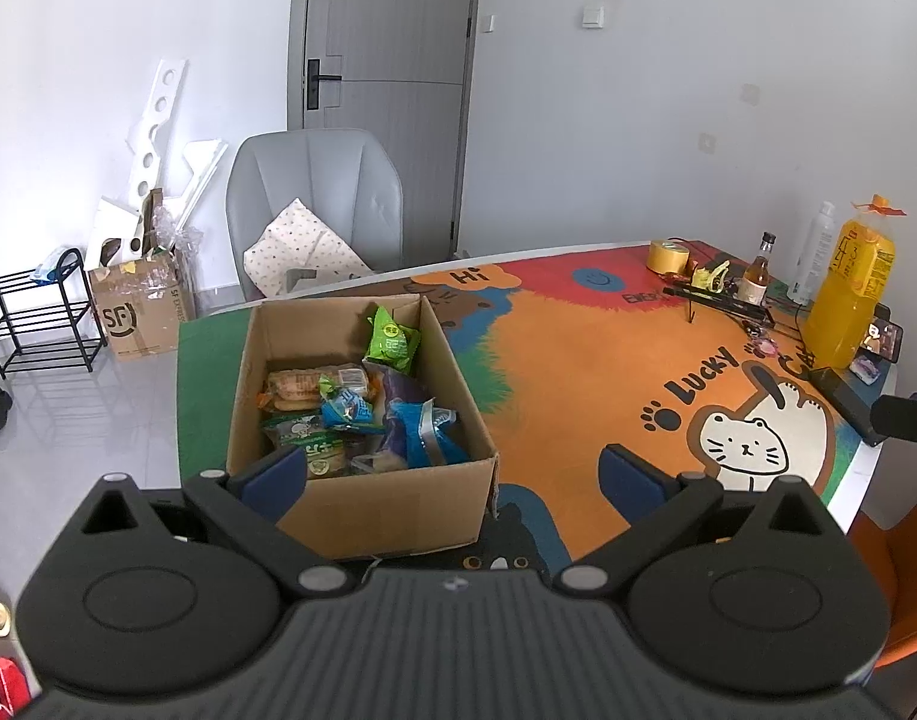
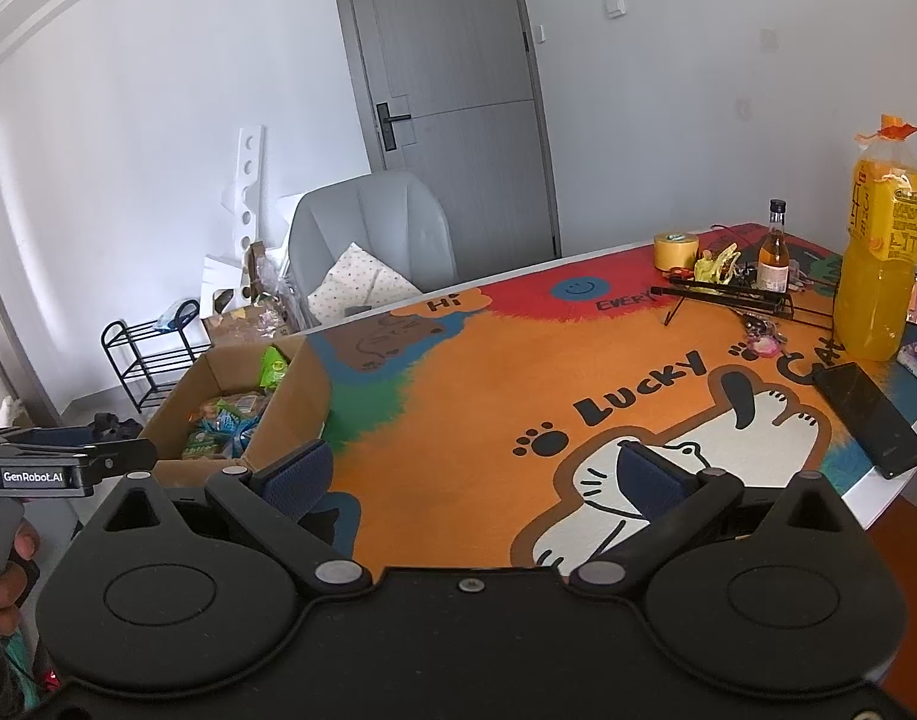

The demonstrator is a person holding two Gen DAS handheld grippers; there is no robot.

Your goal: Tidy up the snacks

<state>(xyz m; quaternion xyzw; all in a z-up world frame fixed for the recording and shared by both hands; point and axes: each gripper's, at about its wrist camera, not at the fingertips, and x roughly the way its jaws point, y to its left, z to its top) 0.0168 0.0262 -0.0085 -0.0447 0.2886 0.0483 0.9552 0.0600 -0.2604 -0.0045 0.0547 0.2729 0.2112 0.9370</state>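
Observation:
An open cardboard box (image 1: 392,510) stands on the left part of the colourful table mat (image 1: 578,372). It holds several wrapped snacks: a green packet (image 1: 392,342), blue packets (image 1: 419,429) and a bread pack (image 1: 305,387). My left gripper (image 1: 452,480) is open and empty, just above the box's near wall. My right gripper (image 2: 470,474) is open and empty over the mat's cat picture, to the right of the box (image 2: 290,396). The left gripper's body (image 2: 50,468) shows at the left edge of the right wrist view.
At the table's far right stand an orange juice bottle (image 1: 848,294), a small brown bottle (image 1: 758,273), a yellow tape roll (image 1: 668,255), a black rack (image 1: 722,300) and a phone (image 2: 866,414). A grey chair (image 1: 314,204) is behind the table. A shoe rack (image 1: 35,318) and an SF carton (image 1: 140,312) stand on the floor.

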